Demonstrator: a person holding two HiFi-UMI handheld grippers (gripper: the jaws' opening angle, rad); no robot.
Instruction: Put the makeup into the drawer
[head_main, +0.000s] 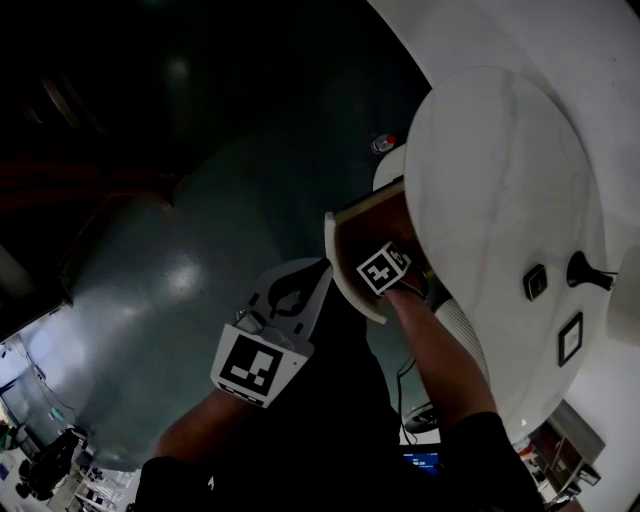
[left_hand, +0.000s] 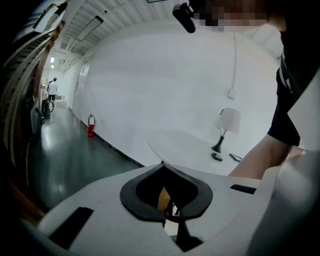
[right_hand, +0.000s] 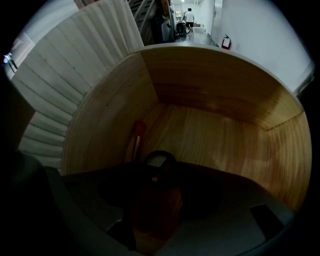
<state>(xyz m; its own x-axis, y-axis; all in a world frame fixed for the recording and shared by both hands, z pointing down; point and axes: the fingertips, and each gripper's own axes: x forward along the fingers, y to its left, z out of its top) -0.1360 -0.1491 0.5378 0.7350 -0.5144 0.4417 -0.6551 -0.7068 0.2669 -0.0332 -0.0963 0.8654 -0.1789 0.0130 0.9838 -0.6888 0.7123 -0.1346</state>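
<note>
Evidently, the right gripper (right_hand: 157, 175) is clamped on a brownish makeup bottle (right_hand: 152, 200) with a dark cap, and it is held low inside the open wooden drawer (right_hand: 215, 90). A red-tipped stick (right_hand: 137, 135) lies just beyond, along the left wall. The bottle is best set down on the bare floor to the right of that stick. The jaws should be parted only once its base is felt to rest, so it is not tipped. The left gripper (left_hand: 167, 202) is held closed and empty, well away from the white table (left_hand: 185, 145).
</note>
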